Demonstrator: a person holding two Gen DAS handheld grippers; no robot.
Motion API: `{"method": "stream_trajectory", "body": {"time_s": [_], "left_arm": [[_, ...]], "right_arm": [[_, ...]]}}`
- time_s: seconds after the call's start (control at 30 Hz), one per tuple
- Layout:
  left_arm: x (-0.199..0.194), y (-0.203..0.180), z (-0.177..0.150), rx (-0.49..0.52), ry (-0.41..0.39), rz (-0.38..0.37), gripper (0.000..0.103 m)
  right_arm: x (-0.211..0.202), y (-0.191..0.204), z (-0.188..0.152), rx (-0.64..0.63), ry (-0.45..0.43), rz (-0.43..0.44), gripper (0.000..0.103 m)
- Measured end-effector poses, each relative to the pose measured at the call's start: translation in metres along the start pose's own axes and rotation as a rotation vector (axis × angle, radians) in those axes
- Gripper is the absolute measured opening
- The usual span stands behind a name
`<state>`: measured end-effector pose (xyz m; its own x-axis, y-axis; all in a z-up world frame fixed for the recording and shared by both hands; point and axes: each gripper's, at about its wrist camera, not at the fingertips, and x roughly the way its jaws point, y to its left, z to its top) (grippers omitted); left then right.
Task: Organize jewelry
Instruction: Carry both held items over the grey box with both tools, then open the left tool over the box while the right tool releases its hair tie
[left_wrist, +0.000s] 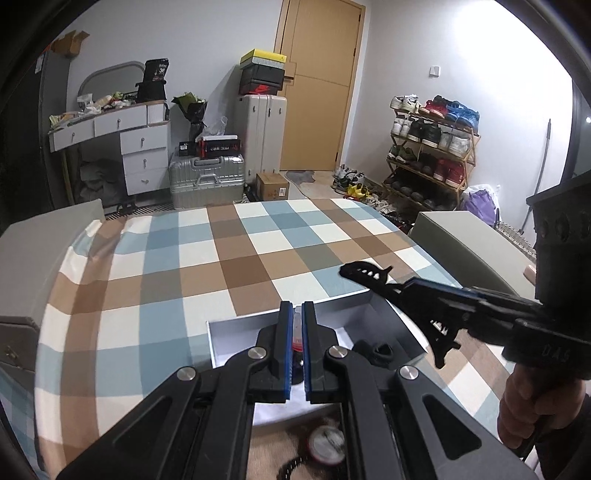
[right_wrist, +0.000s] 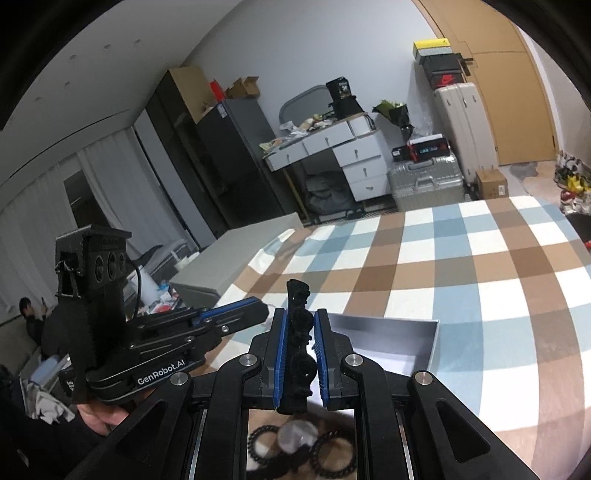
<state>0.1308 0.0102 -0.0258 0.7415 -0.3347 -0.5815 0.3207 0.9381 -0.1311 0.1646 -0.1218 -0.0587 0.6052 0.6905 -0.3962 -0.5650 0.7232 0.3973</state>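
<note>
An open white box (left_wrist: 364, 308) lies on the checked bedspread; it also shows in the right wrist view (right_wrist: 406, 328). My left gripper (left_wrist: 296, 314) is over the box, shut on a small clear item with a red part (left_wrist: 296, 338). My right gripper (right_wrist: 298, 321) is shut on a black hair claw clip (right_wrist: 298, 325), held above the box's left edge; the clip also shows in the left wrist view (left_wrist: 364, 274). A small black piece (left_wrist: 380, 352) lies inside the box. Black chain bracelets (right_wrist: 332, 454) and a round watch-like item (left_wrist: 327, 443) lie on the spread under the grippers.
The bed with the checked spread (left_wrist: 221, 266) fills the middle. A grey bedside block (left_wrist: 465, 240) stands at the right and another (left_wrist: 37, 251) at the left. Suitcases (left_wrist: 207, 179), a dresser (left_wrist: 140, 147) and a shoe rack (left_wrist: 432, 155) stand beyond the bed.
</note>
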Motion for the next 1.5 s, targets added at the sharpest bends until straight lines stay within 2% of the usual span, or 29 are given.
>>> {"method": "stream_trajectory", "body": {"time_s": [0.53,0.87,1.1,1.17,1.23,1.3,1.43,1.47,1.5], "left_arm": [[0.03,0.001,-0.001,-0.017,0.077,-0.071,0.0],[0.043,-0.003,0.0,-0.033,0.102,-0.157,0.0],[0.033,-0.002,-0.002,-0.03,0.093,-0.132,0.003],[0.025,0.0,-0.003,-0.028,0.08,-0.115,0.017],[0.015,0.002,-0.005,-0.04,0.051,-0.087,0.045],[0.008,0.005,-0.006,-0.053,0.025,-0.071,0.051],[-0.007,0.005,-0.009,-0.053,-0.014,-0.004,0.056],[-0.012,0.003,-0.01,-0.048,-0.027,0.014,0.059],[-0.015,0.002,-0.01,-0.043,-0.037,0.029,0.066]], "right_arm": [[0.032,-0.031,-0.012,0.057,0.101,-0.032,0.014],[0.033,-0.036,-0.014,0.082,0.096,-0.039,0.016],[0.016,-0.036,-0.015,0.096,0.056,-0.044,0.02],[0.009,-0.034,-0.015,0.095,0.037,-0.058,0.029],[0.002,-0.031,-0.015,0.086,0.021,-0.065,0.038],[-0.005,-0.026,-0.015,0.071,0.005,-0.073,0.044],[-0.021,-0.017,-0.017,0.046,-0.041,-0.087,0.062],[-0.024,-0.015,-0.017,0.042,-0.049,-0.089,0.063],[-0.027,-0.012,-0.018,0.036,-0.057,-0.092,0.065]]}}
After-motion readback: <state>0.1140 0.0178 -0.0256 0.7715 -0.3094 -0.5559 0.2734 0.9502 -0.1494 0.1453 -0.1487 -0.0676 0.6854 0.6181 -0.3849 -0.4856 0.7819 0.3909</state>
